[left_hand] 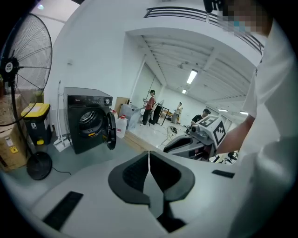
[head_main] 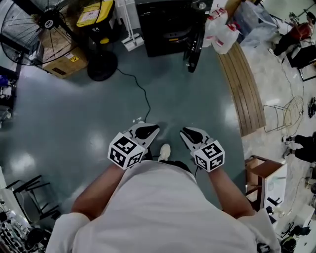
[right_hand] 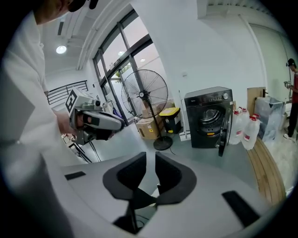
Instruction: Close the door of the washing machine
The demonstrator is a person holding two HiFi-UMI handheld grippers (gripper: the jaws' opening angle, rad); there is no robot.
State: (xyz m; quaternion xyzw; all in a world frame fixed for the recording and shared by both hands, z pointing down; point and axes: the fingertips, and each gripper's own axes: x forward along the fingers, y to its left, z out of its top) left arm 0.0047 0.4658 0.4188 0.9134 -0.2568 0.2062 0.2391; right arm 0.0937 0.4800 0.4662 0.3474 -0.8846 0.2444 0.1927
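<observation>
A black washing machine (head_main: 165, 24) stands across the grey floor, far ahead of me. Its round door (head_main: 193, 52) hangs open, swung out toward the right. The left gripper view shows the machine (left_hand: 86, 118) with the door (left_hand: 111, 130) ajar; in the right gripper view the machine (right_hand: 208, 116) and its door (right_hand: 223, 135) are just as distant. My left gripper (head_main: 149, 130) is held close to my body, jaws shut and empty, tips touching (left_hand: 149, 155). Beside it my right gripper (head_main: 185, 133) is open by a narrow gap (right_hand: 150, 157), holding nothing.
A pedestal fan (head_main: 47, 24) with a round base (head_main: 102, 65), a cardboard box (head_main: 61, 59) and a yellow-lidded bin (head_main: 96, 15) stand left of the machine. A cable (head_main: 143, 99) runs over the floor. White jugs (head_main: 222, 29) and a wooden strip (head_main: 244, 89) lie at the right. People (left_hand: 150, 104) stand far off.
</observation>
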